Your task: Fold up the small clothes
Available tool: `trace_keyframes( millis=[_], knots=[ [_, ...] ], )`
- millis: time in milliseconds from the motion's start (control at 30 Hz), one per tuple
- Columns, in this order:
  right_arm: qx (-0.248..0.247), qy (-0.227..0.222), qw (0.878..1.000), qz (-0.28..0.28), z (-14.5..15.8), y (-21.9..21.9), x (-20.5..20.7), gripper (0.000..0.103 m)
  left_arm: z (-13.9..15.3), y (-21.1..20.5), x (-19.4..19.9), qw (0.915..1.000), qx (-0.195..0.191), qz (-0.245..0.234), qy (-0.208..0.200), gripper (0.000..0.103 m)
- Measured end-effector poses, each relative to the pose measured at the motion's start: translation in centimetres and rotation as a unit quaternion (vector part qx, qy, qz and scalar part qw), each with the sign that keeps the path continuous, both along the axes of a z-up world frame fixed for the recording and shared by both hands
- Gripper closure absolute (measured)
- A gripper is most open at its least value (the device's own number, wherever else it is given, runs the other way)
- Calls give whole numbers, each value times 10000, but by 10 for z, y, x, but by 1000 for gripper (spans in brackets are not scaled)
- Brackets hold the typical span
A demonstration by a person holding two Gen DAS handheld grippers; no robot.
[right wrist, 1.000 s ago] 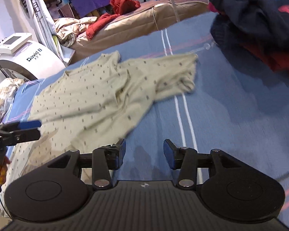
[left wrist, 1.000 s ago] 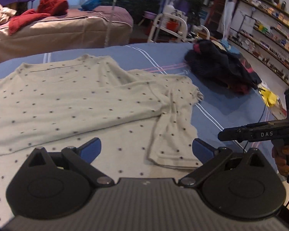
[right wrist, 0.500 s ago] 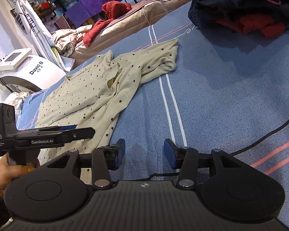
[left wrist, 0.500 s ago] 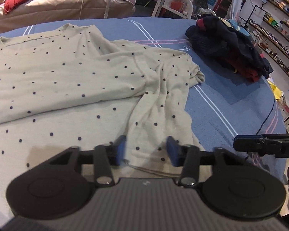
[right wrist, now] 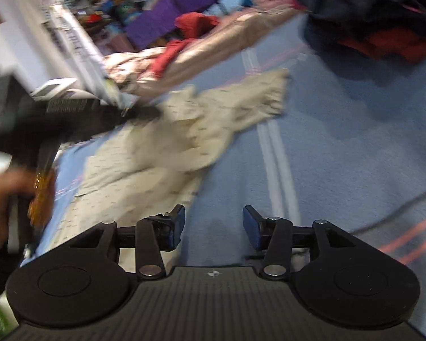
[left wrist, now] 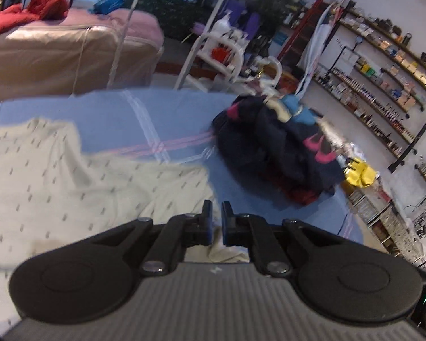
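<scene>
A cream dotted shirt (left wrist: 71, 184) lies spread on the blue striped sheet (left wrist: 113, 108). My left gripper (left wrist: 216, 213) is shut on the shirt's near right edge, and a fold of cream cloth hangs just under its jaws. In the right wrist view the left gripper (right wrist: 144, 112) is raised over the shirt (right wrist: 184, 142), blurred, with a hand (right wrist: 2, 196) on its grip. My right gripper (right wrist: 212, 223) hovers over bare sheet to the right of the shirt. Its jaws are opening and nothing is between them.
A heap of dark clothes (left wrist: 278, 153) with red and pink pieces sits on the sheet's far right (right wrist: 369, 14). A black cable (right wrist: 406, 201) crosses the sheet near my right gripper. Beyond stand a padded couch (left wrist: 56, 54), a white rack and wall shelves.
The left gripper's jaws closed on the shirt's edge, then it rose and swung toward the dark heap, pulling the cloth up. The right gripper turned a little and stayed over the sheet.
</scene>
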State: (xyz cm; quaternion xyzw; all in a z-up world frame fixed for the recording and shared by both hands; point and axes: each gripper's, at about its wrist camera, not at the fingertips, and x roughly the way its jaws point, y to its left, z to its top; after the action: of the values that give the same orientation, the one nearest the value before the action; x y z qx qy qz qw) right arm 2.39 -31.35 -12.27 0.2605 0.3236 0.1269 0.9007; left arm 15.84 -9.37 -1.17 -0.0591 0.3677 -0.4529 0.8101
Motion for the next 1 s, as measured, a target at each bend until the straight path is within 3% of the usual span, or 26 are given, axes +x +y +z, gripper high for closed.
trace_keyframes(
  millis=[100, 200, 233, 300, 367, 400, 433, 533, 633, 733, 833, 867, 900, 1000],
  knots=[
    [-77, -500, 9979, 410, 8, 30, 19, 23, 69, -18, 12, 9972, -486, -165, -537, 97],
    [-397, -669, 9956, 531, 11, 59, 54, 24, 130, -18, 19, 9904, -597, -44, -1247, 97],
    [-654, -577, 9947, 549, 10, 70, 68, 25, 145, -14, 21, 9887, -540, 11, -1402, 97],
    [-1029, -146, 9943, 240, 12, 79, 83, 29, 154, -6, 23, 9911, -183, -62, -1315, 94],
    [-610, -215, 9979, 93, 12, 71, 73, 26, 140, 0, 14, 9917, 299, -289, -1215, 73],
    [-496, -300, 9983, 61, 11, 68, 65, 23, 125, 1, 7, 9900, 612, -367, -1217, 53],
    [-673, -340, 9971, -26, 11, 65, 53, 21, 108, 2, 0, 9878, 889, -371, -1226, 44],
    [-1701, -687, 9823, -365, 17, 64, 35, 21, 46, 11, -10, 9867, 1391, -350, -761, 44],
    [-2495, -667, 9661, -6, 17, 55, 47, 21, -9, 33, -5, 9923, 1224, 25, 200, 44],
    [-2909, -651, 9536, 432, 9, 52, 62, 37, -45, 56, -6, 9896, 1153, 431, 740, 44],
    [-3038, -343, 9466, 1023, -4, 61, 82, 56, -60, 74, -10, 9871, 1203, 531, 909, 43],
    [-3107, -221, 9435, 1132, -6, 64, 86, 77, -62, 80, -13, 9866, 1232, 544, 917, 42],
    [-3033, -64, 9455, 1182, -5, 65, 89, 100, -64, 86, -16, 9862, 1270, 546, 906, 38],
    [-2014, 179, 9757, 848, 16, 35, 83, 100, -64, 96, -21, 9851, 1390, 551, 854, 29]
  ],
)
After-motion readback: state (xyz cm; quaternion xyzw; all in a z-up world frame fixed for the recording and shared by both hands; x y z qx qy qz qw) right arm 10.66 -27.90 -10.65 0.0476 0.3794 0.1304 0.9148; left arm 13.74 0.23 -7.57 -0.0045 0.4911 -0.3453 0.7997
